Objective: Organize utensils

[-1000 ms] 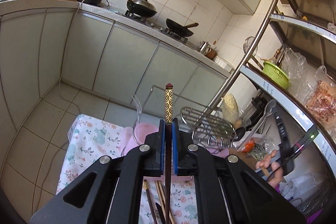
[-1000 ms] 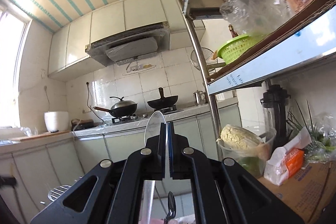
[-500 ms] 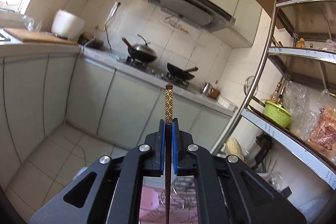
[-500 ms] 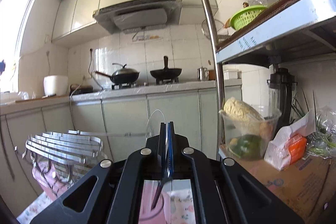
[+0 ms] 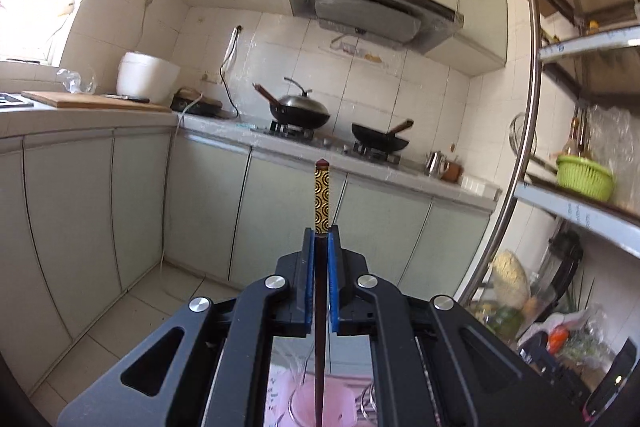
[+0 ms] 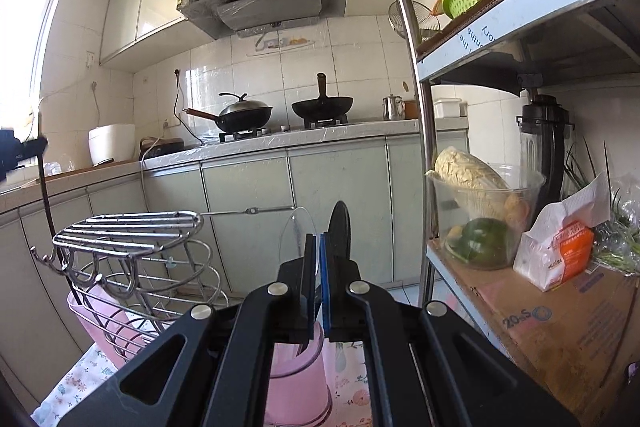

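My left gripper (image 5: 320,235) is shut on a dark chopstick (image 5: 321,195) with a gold-patterned top. The chopstick stands upright and its lower end reaches down over a pink holder cup (image 5: 308,407). My right gripper (image 6: 319,241) is shut on a clear plastic spoon (image 6: 296,231); a black utensil head (image 6: 339,227) shows just behind the fingers. Below it stands the pink cup (image 6: 296,375). In the right wrist view the left gripper and its chopstick (image 6: 44,195) show at the far left.
A wire utensil rack (image 6: 128,231) with a pink basket (image 6: 104,323) stands left on the floral tablecloth (image 6: 348,387). A metal shelf post (image 6: 424,147) and shelves with food, a blender (image 6: 544,147) and a cardboard box (image 6: 560,327) are right. Kitchen counters lie behind.
The left gripper has risen and tilted up with the chopstick, so the table drops out of view. The right gripper has tilted down and moved over the pink cup; the rack has come into view.
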### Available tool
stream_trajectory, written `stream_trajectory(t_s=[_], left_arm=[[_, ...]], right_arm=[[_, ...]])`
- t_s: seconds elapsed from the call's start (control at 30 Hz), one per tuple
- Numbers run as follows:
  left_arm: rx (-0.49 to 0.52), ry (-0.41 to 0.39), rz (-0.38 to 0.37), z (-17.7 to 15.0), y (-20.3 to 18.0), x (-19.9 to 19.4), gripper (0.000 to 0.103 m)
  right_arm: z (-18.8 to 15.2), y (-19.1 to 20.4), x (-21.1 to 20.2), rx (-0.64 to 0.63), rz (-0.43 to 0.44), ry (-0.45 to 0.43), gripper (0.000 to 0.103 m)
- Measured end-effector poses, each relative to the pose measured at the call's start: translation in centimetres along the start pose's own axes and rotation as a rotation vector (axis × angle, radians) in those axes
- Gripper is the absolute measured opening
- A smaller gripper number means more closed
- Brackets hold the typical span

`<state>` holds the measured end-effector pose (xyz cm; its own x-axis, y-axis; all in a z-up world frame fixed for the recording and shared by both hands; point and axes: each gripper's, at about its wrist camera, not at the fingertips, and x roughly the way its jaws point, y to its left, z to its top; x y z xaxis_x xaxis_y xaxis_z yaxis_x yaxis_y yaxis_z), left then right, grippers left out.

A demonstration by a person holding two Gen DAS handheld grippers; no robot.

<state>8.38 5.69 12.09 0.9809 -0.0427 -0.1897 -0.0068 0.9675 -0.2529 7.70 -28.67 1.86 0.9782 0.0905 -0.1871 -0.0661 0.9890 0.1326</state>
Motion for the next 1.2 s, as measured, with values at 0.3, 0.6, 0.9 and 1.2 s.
stream_trajectory(t_s=[0.3,0.6,0.9,1.2], left_arm=[[-0.016,0.135,0.013,-4.9,1.1,1.0,0.005],[-0.053,0.171,0.053,-5.4,2.0,1.6,0.005],[-0.048,0.202,0.071,-5.3,1.8,1.0,0.027],[-0.081,0.225,0.041,-5.2,2.0,-0.4,0.028]], right_arm=[[-0.4,0.3,-0.1,0.009,0.015,0.023,0.002],[-0.6,0.3,-0.1,0.030,0.044,0.064,0.004],[-0.9,0.6,-1.1,0.032,0.102,0.073,0.035],[-1.4,0.3,-2.5,0.058,0.113,0.097,0.041]])
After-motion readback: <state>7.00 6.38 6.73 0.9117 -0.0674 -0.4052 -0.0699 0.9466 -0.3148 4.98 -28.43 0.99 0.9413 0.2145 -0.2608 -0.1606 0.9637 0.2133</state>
